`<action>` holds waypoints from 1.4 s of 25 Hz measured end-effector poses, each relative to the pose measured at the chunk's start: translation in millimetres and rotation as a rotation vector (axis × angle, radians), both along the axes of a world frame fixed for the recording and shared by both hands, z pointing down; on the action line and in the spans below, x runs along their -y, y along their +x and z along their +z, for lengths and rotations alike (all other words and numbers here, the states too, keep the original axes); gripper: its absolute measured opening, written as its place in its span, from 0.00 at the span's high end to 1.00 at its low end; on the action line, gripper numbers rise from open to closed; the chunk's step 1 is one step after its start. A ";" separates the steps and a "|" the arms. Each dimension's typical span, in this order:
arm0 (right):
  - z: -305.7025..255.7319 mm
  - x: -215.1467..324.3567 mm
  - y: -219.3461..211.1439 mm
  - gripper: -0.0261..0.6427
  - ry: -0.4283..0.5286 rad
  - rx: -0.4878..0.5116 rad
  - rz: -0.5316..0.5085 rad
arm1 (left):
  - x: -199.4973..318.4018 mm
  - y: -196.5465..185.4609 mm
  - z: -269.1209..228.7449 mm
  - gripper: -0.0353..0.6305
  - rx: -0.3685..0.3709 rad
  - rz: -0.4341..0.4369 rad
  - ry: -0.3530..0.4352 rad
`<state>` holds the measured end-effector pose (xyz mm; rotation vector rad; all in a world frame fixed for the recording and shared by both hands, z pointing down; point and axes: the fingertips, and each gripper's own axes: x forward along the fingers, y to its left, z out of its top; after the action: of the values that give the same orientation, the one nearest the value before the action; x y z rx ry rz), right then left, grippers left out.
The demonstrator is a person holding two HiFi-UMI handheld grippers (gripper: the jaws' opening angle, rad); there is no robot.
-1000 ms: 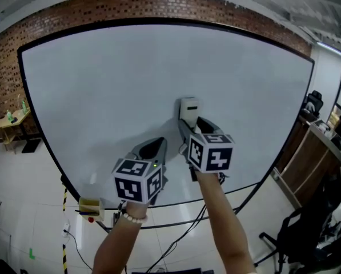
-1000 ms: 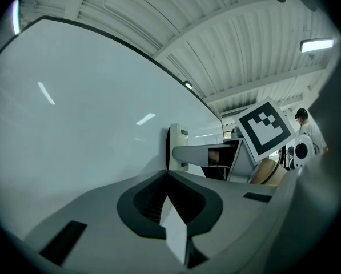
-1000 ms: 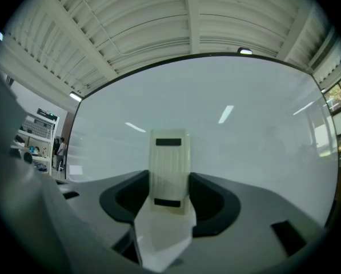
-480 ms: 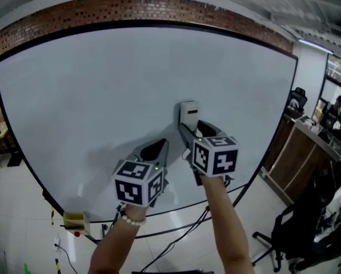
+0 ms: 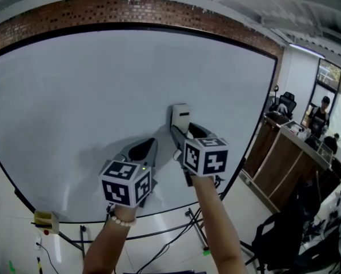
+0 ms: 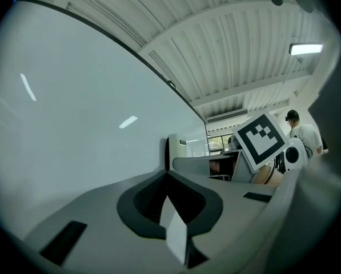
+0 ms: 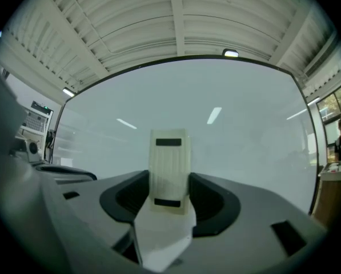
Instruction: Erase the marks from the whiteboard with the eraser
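Because the eraser [image 7: 169, 164] had to press the whiteboard [image 5: 101, 84], my right gripper [image 7: 169, 201] clamped it; my left gripper [image 6: 169, 176] hung closed, empty.

**Room around the work area**

A red brick wall [image 5: 101, 7] runs along the top of the head view, under a white ribbed metal ceiling [image 7: 176, 16] with a lit rectangular ceiling lamp [image 6: 306, 49]. To the right stands a long brown wooden counter [image 5: 284, 164]; a person in a dark top [image 5: 320, 112] is behind it, near a black office chair [image 5: 284, 103]. Black cables [image 5: 176, 238] trail over the pale glossy floor [image 5: 10, 210]. A small yellow box [image 5: 46, 220] sits at lower left.
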<state>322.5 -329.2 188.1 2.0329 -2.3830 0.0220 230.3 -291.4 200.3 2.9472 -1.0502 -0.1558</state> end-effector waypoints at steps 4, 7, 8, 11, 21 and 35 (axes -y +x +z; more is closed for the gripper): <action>1.6 -1.5 44.6 0.60 -0.004 -0.012 -0.007 | -5.7 46.0 -1.6 0.97 0.000 -0.014 -0.001; 1.1 -1.3 80.3 0.60 -0.008 -0.011 -0.015 | -8.9 78.7 -2.9 0.97 0.000 -0.029 0.000; 0.7 -1.5 93.1 0.60 -0.009 -0.010 -0.015 | -10.2 88.9 -2.7 0.97 0.000 -0.034 0.000; 1.3 -2.6 128.8 0.60 -0.015 -0.008 -0.021 | -14.5 117.7 -2.1 0.97 -0.005 -0.052 0.001; 5.9 -3.8 232.7 0.60 -0.021 -0.009 -0.024 | -23.8 208.4 3.1 0.97 -0.007 -0.076 -0.011; 6.0 -4.5 360.9 0.60 -0.025 0.019 0.016 | -26.2 281.4 17.1 0.97 0.016 -0.054 -0.007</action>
<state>683.4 -324.7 194.2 2.0502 -2.3650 0.0711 511.6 -265.2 217.4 2.9206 -1.1303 -0.1294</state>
